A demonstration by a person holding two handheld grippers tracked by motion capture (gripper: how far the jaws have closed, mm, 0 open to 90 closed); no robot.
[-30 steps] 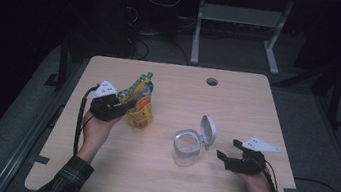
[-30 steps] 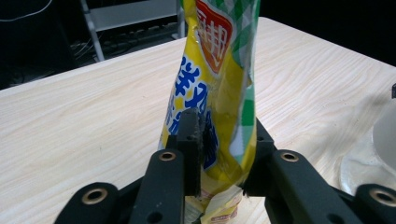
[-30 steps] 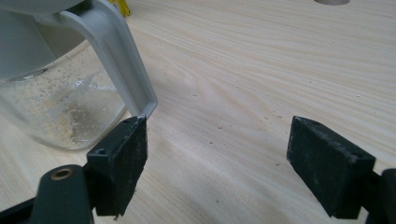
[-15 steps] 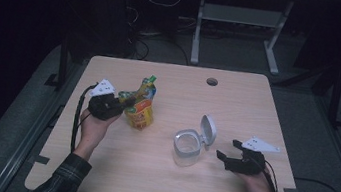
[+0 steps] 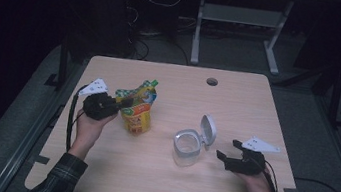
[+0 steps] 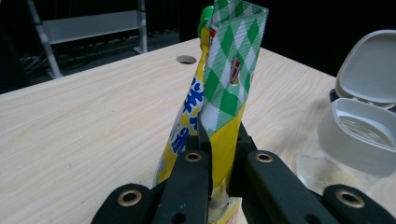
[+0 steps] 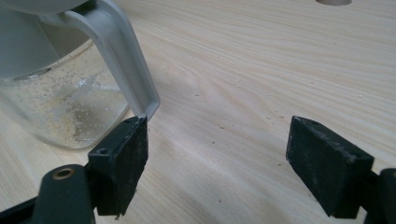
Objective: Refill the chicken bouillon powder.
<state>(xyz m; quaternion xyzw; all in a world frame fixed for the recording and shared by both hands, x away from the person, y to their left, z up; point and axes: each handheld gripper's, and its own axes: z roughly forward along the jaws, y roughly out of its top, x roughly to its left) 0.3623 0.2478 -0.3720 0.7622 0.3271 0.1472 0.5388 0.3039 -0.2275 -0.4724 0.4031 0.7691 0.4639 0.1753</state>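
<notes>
A yellow and green snack pouch (image 5: pixel 137 114) stands upright on the left half of the wooden table (image 5: pixel 238 100). My left gripper (image 5: pixel 124 103) reaches it from the left. In the left gripper view the jaws have just been closing and now pinch the pouch (image 6: pixel 226 79) at mid-height, so my left gripper (image 6: pixel 219 158) is shut on it. A clear plastic container (image 5: pixel 186 148) with its grey hinged lid (image 5: pixel 208 129) flipped up stands right of centre. My right gripper (image 5: pixel 228 149) rests on the table just right of it, open, one pad (image 7: pixel 122 154) near the lid's tab (image 7: pixel 122 70).
A round cable hole (image 5: pixel 212 81) sits near the table's far edge. A metal frame (image 5: pixel 242 23) and cables stand on the dark floor beyond. In the left gripper view the container (image 6: pixel 364 126) lies past the pouch, to the right.
The left gripper's jaws have closed onto the pouch, and hand and pouch have shifted slightly. The right hand and the container have not moved.
</notes>
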